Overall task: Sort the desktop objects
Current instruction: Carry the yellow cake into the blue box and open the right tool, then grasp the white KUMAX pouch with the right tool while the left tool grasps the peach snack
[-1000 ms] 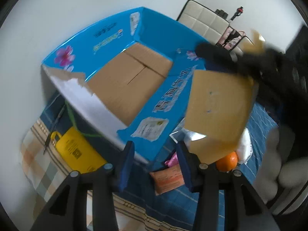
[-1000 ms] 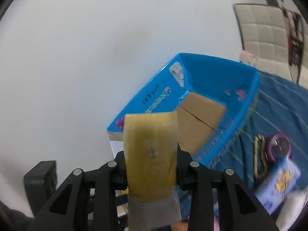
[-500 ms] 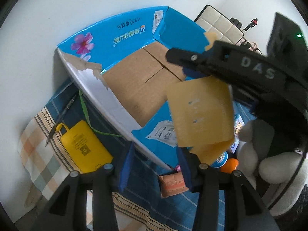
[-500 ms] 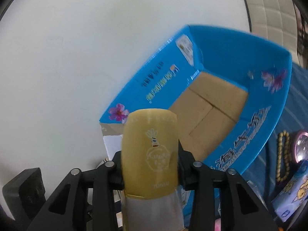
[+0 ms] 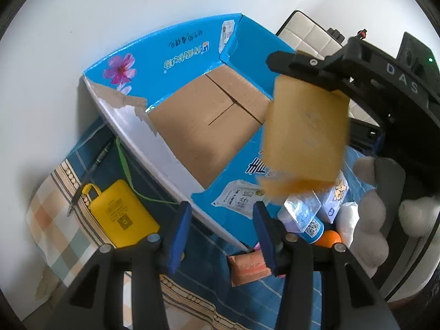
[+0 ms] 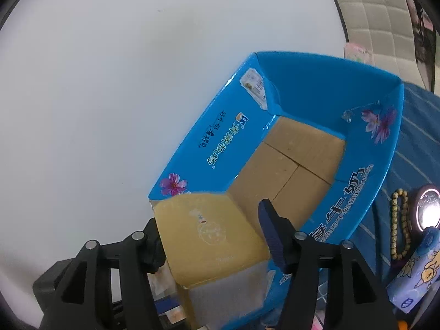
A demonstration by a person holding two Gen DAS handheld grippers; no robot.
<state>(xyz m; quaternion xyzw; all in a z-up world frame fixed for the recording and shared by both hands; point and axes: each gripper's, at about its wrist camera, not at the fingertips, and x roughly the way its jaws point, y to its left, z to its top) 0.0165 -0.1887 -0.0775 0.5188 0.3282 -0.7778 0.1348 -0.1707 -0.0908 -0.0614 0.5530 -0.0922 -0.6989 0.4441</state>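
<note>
- Carrying the yellow packet (image 6: 211, 236) to the blue box (image 6: 302, 148): you are mid-way through the drop-in step of the sort.
- Right hand-held gripper (image 6: 220, 233): jaws look parted wider than the packet. One side of it lies against the left finger; the right finger (image 6: 271, 231) appears just clear of it. Whether it is pinched or already slipping free, you cannot tell from these views.
- From the left wrist view the packet (image 5: 305, 137) hangs below the right hand-held gripper, over the box's near right wall, blurred at its lower edge.
- Left hand-held gripper (image 5: 220, 233): open, holding nothing, low over the table beside the box's front corner.
- Box floor is bare cardboard; nothing sorted into it shows.
- Judgement, next move: bring the packet further over the box's middle before letting go, since it sits close to the wall and could tip outside.
- Yellow power bank (image 5: 121, 214) and a pen (image 5: 90, 170) lie on the table left of the box, unsorted.
</note>
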